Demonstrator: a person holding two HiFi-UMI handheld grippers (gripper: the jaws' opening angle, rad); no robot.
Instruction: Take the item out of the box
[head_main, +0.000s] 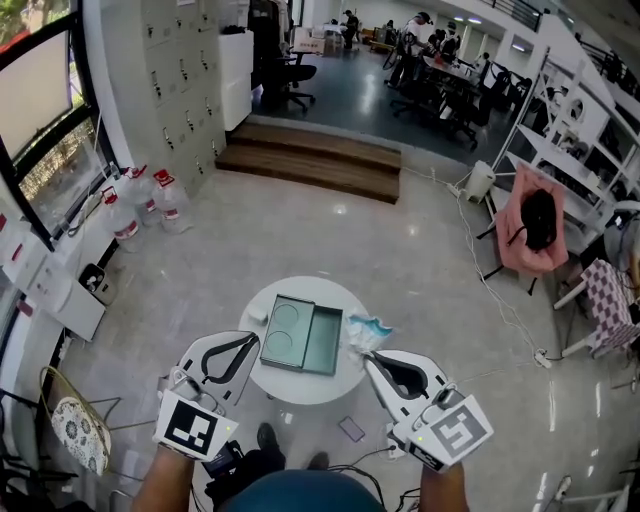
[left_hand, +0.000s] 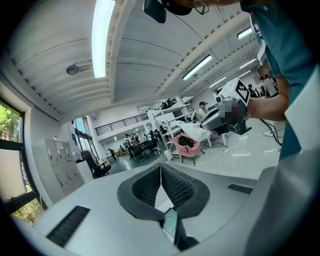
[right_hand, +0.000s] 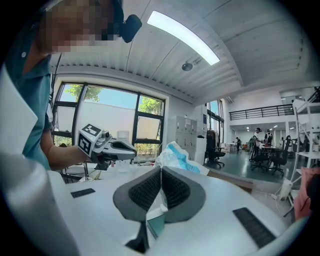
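The white and blue packet (head_main: 368, 331) is a soft, crumpled thing. It lies on the round white table (head_main: 300, 388), just beside the right edge of the box (head_main: 301, 336). It is not inside the box.

The green box lies open and flat, with its long side going left to right. Its left half has a round dip. Its right half is a plain flat tray. Both halves look empty, so I think the packet is the item and it is already out. I cannot be fully sure of that.

The packet is a bit longer from side to side than from front to back. One blue end sticks out away from the box.

The right gripper (head_main: 370, 361) is on the right side of the box too, just on the person's side of the packet. Its tips point toward the packet. In the right gripper view, the packet (right_hand: 177, 156) shows just past the tips. Its two jaws are pressed together with nothing between them.

The left gripper (head_main: 250, 340) is at the left near corner of the box. The whole box lies between it and the packet. Its jaws are pressed together too, and they hold nothing.

So the right gripper is much nearer. To pick up the packet, it would need to open its jaws first and then go forward a little.
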